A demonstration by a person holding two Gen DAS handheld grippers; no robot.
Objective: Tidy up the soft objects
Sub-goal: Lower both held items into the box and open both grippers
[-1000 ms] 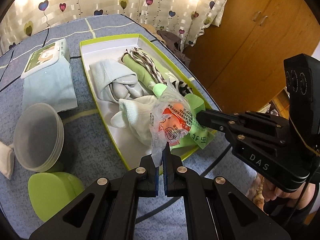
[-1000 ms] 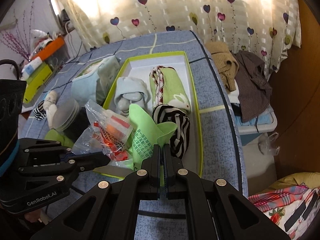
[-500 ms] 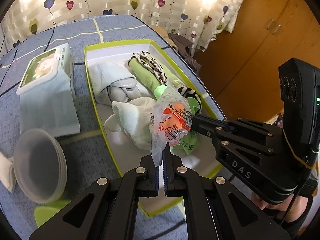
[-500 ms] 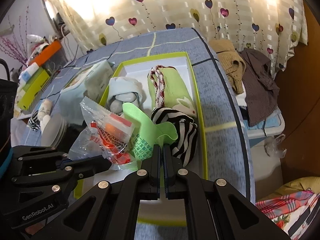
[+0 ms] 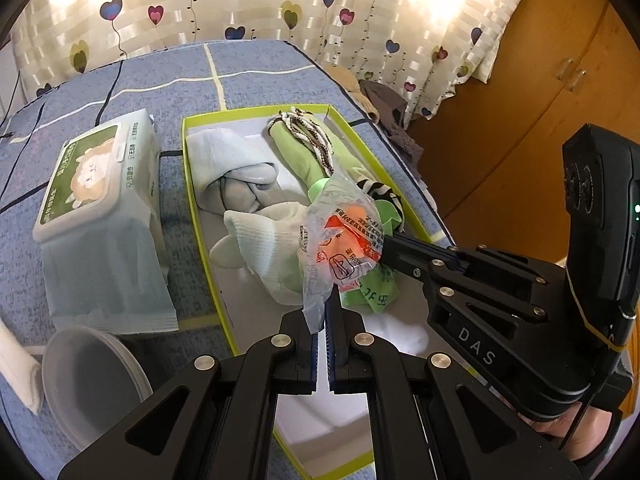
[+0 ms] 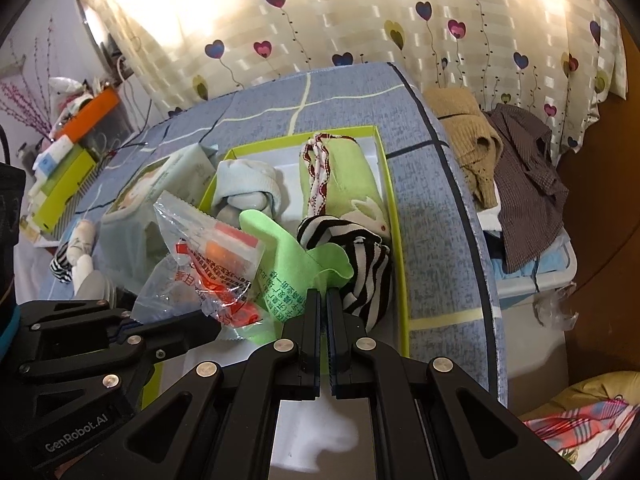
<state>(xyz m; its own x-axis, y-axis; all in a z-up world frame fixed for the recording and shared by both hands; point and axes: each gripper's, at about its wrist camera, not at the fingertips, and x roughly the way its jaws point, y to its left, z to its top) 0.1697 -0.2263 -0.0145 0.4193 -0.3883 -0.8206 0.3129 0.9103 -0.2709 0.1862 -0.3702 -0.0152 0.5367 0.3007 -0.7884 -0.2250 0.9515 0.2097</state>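
Both claws moved farther over the box [image 5: 206, 240]: left claw [image 5: 324, 304] pinches plastic bag [image 5: 340, 240], right claw [image 6: 324, 300] apparently green sheet [image 6: 288, 264].

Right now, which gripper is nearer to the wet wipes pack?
Left. The left gripper is just right of the wet wipes pack; the right gripper lies further right, over the box.

Both grippers are matte black with silver screws and blue finger pads. The right gripper [image 5: 384, 246] reads "DAS" at four o'clock — the left gripper [image 6: 128, 322] "GenRobot.AI" at seven o'clock.
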